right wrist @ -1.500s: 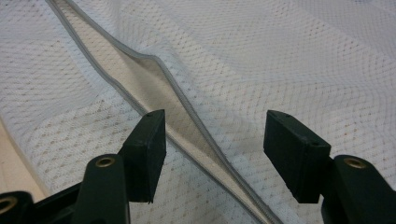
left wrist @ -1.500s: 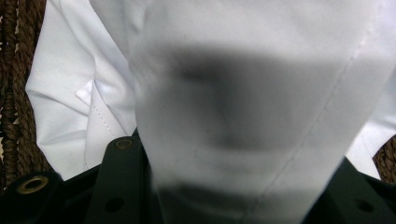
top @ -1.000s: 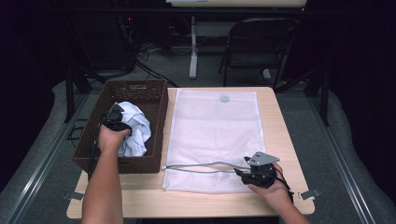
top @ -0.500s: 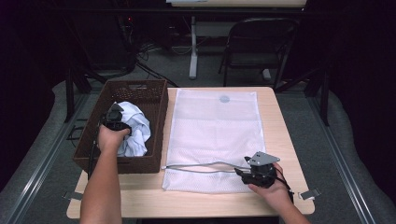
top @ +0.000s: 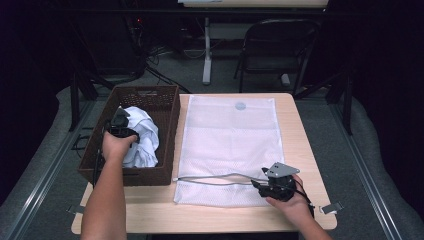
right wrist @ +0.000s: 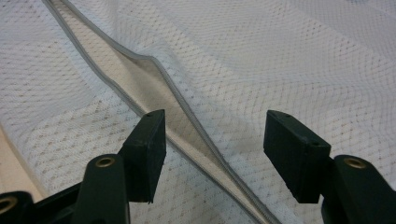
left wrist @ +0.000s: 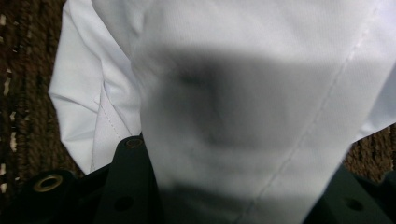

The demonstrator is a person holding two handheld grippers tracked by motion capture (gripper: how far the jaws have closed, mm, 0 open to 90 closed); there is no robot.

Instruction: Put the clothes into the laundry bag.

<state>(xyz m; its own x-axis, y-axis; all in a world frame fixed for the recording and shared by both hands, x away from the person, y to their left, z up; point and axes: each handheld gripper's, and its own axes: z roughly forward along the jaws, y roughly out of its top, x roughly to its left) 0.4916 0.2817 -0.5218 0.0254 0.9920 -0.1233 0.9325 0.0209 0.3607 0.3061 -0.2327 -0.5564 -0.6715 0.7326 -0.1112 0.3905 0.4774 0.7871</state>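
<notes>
Down inside dark brown woven rectangular basket (top: 170,107), at tabletop's left: crumpled white cloth garment (top: 145,137), bunched against near-right side. Left hand-held gripper (top: 119,120) sunk into it from above; in left gripper view white fabric (left wrist: 243,116) bulging up between both black jaws, so clenched on a thick fold, jaws part-way closed around bulk. Right hand-held gripper (top: 260,186) resting at near edge of flat white mesh laundry bag (top: 230,140), spread over light wooden tabletop (top: 300,125) just right of basket. Right gripper view: jaws released, wide apart, straddling grey zipper edge (right wrist: 187,107) of bag mouth, which gapes slightly; nothing pinched yet.

Likely step: lift garment out of basket, feed into bag. To do well:
- Keep squeeze on thick fold, not a single thin layer, else slips mid-lift.
- Lift straight up until trailing cloth clears basket's wall, then swing right; dragging over rim risks tipping basket.
- Meanwhile pinch upper lip of zipper opening only, not both layers, and raise it to hold mouth open.
- Bring garment low toward mouth, push leading fold in first.

Risk: loose sleeves snagging on wicker weave.
</notes>
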